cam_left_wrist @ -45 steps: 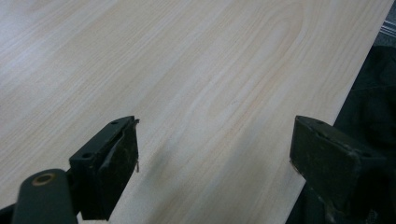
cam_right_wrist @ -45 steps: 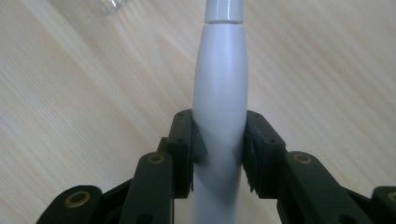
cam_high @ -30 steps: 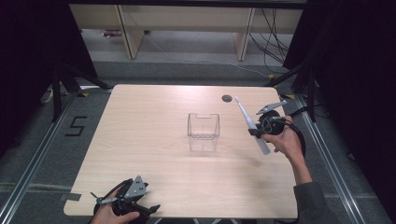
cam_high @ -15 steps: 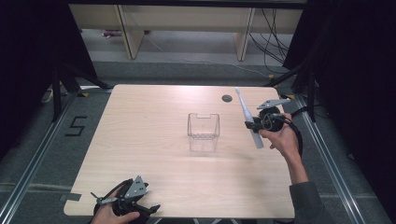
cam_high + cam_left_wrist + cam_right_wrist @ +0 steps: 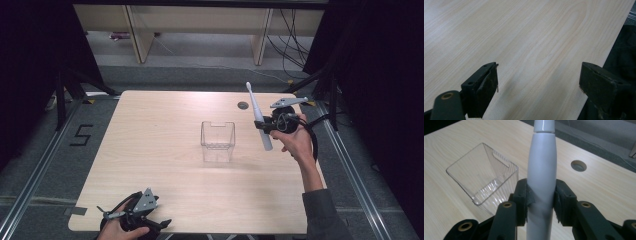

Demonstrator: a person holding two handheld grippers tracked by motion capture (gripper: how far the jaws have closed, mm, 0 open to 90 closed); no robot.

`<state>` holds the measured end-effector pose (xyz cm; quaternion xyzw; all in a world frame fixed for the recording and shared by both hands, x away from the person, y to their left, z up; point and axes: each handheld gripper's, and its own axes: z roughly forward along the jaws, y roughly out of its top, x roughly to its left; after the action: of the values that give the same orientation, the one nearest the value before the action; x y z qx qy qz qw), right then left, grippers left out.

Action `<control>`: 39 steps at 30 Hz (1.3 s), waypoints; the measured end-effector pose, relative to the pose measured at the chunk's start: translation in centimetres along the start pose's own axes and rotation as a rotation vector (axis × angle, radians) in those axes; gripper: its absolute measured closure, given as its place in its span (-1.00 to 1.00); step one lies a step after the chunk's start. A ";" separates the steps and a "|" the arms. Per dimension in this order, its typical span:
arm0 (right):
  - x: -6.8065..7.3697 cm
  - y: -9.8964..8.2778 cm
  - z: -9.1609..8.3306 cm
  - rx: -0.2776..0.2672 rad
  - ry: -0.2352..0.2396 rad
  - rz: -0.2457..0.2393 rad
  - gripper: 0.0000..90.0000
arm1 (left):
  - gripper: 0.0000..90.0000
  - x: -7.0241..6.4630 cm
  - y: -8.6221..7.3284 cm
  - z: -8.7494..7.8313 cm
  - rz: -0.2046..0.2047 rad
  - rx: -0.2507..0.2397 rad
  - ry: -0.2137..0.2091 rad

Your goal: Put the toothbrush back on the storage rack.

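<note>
Your right claw is clamped on the thick lower body of the white plastic electric toothbrush, held above the right side of the pale wooden desk, brush head pointing to the far side. It looks stiff, light and smooth, so it may slip or swing; the grip on the wide handle, not the thin neck, seems sound. The clear plastic square bin stands mid-desk, to its left. Your left claw rests with jaws apart at the near left edge.
</note>
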<state>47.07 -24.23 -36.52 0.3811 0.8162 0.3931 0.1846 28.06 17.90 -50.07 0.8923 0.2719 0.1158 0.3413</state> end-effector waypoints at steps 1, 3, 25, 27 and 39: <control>0.2 0.2 0.0 0.000 0.005 0.022 0.48 | -0.67 0.0 0.0 0.0 0.000 0.000 0.000; 0.1 0.3 0.2 -0.027 0.003 -0.007 0.48 | -0.67 0.0 0.0 0.0 0.002 0.000 -0.001; 4.6 5.4 1.1 -0.121 0.102 -0.062 0.48 | -0.67 -0.1 -0.1 0.0 -0.008 -0.010 0.006; 4.9 5.5 1.3 -0.114 0.113 -0.049 0.48 | -0.67 0.0 0.0 0.0 0.003 -0.008 0.006; 6.7 6.7 3.8 -0.092 0.154 -0.071 0.48 | -0.67 -0.1 0.0 0.0 0.002 -0.009 0.004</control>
<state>48.24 -14.50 -33.72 0.3118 0.8219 0.4516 0.1526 27.97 17.93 -50.07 0.8907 0.2713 0.1188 0.3447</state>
